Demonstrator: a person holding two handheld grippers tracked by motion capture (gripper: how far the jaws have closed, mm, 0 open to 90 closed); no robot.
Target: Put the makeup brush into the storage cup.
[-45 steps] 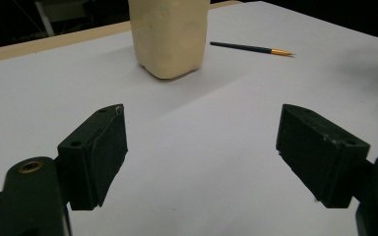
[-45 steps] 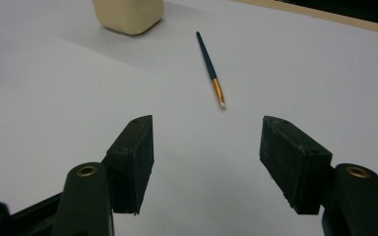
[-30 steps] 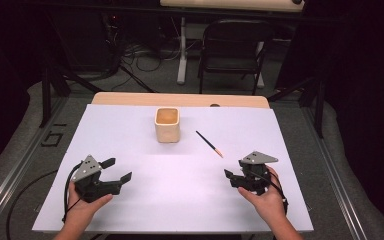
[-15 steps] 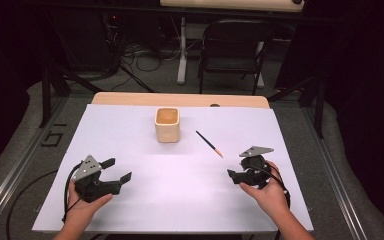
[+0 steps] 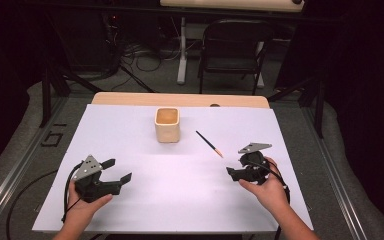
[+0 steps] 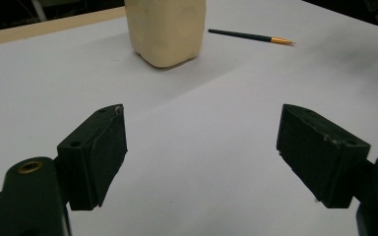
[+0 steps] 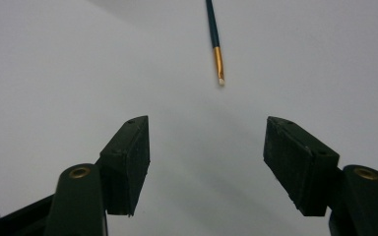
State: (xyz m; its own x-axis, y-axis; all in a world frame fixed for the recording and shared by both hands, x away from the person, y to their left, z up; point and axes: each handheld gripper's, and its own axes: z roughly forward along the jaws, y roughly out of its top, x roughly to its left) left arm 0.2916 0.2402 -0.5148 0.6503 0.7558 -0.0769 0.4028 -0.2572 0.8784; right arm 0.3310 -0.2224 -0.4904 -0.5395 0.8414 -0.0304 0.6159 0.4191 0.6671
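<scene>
Right of the cup (image 5: 167, 124), the brush (image 5: 209, 143) lies just beyond your right tool (image 5: 234, 170), jaws just opened wider, nothing between. Looks like approach; next, straddle the brush and close.

Dark room, lit mainly over the white-covered surface (image 5: 130, 210) with its pale wooden far edge. Grey carpeted floor (image 5: 340, 150). Black folding metal chair (image 5: 232, 50) behind; tangled black cables (image 5: 140, 60) beside a white post (image 5: 182, 50).
</scene>
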